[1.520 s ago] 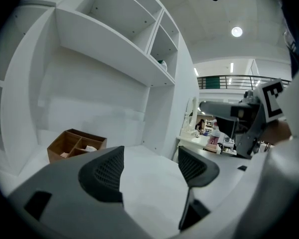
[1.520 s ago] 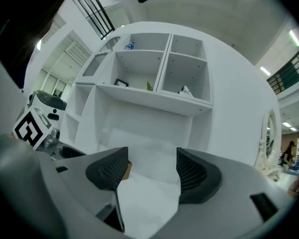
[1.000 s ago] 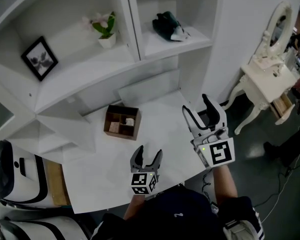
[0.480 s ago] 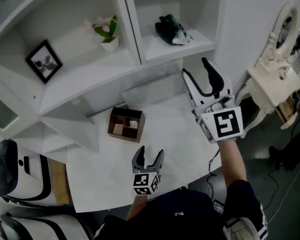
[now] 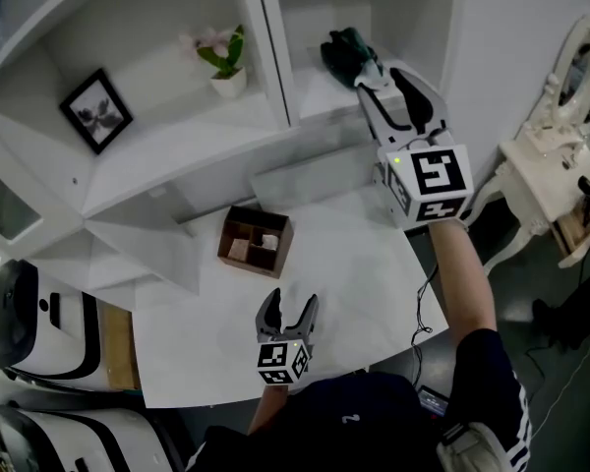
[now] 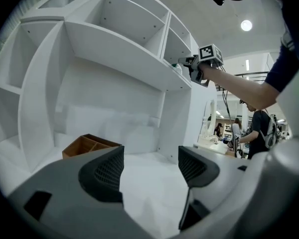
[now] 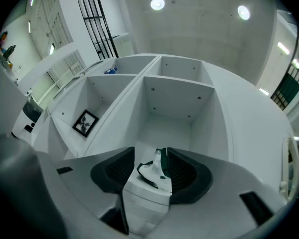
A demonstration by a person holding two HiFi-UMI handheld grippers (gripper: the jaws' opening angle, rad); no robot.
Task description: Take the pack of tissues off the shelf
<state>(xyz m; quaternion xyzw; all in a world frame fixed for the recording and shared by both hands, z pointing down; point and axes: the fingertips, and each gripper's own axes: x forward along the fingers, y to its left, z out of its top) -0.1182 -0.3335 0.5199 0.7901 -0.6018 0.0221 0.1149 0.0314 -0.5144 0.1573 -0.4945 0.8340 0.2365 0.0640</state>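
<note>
The pack of tissues [image 5: 344, 51], dark green with a white tissue sticking up, lies on the right-hand shelf [image 5: 315, 94]. My right gripper [image 5: 379, 79] is raised to that shelf, its fingers reaching round the pack. In the right gripper view the pack [image 7: 153, 172] sits between the closing jaws of the right gripper [image 7: 150, 167]; it lies close against the right pad, with a gap showing at the left pad. My left gripper [image 5: 291, 305] rests low over the white table [image 5: 354, 264] near its front edge, and in its own view it [image 6: 150, 166] is open and empty.
A wooden compartment box [image 5: 256, 241] stands on the table under the shelves. On the left shelf are a potted plant [image 5: 226, 62] and a framed picture [image 5: 96, 111]. A cream dressing table [image 5: 551, 165] stands to the right, and white machines [image 5: 29, 323] at the left.
My right gripper has risen from above the table up to the right-hand shelf and now reaches round the tissue pack. The left gripper has stayed in place.
</note>
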